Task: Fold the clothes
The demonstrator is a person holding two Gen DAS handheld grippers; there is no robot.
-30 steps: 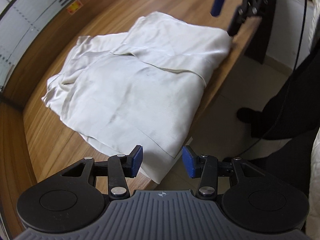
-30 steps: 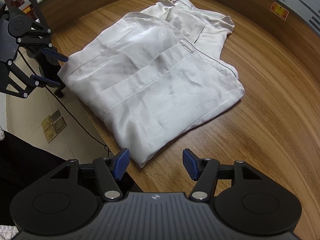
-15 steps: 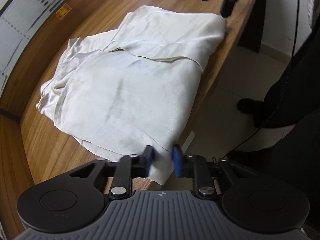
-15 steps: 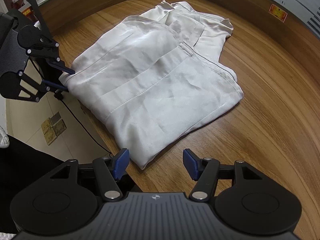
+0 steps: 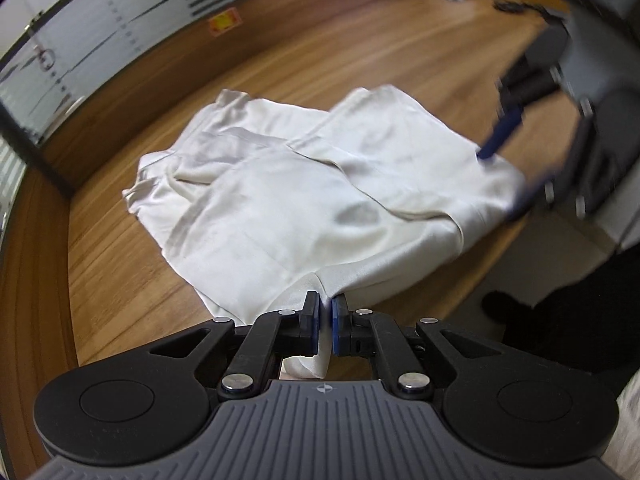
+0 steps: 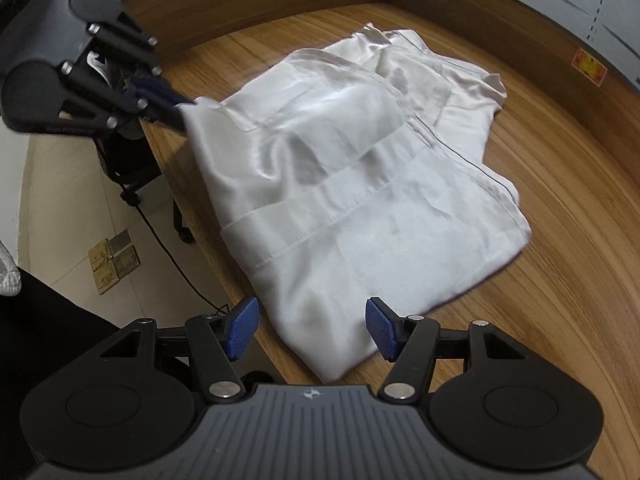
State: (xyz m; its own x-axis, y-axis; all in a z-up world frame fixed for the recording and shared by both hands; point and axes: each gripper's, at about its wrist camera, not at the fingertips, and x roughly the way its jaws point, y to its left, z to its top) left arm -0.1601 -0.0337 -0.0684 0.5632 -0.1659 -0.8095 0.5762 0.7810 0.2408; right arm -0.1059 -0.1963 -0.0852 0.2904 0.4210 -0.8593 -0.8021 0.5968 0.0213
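The left gripper has now clamped the near corner of the cream satin garment and lifts it, so folding begins; the right gripper straddles another corner, fingers apart.

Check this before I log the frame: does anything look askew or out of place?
The half-folded white satin garment sits skewed, one corner past the wooden table edge, under the open right gripper. Left gripper pinches another corner.

One white garment, two grippers: left gripper, right gripper; one wooden table.
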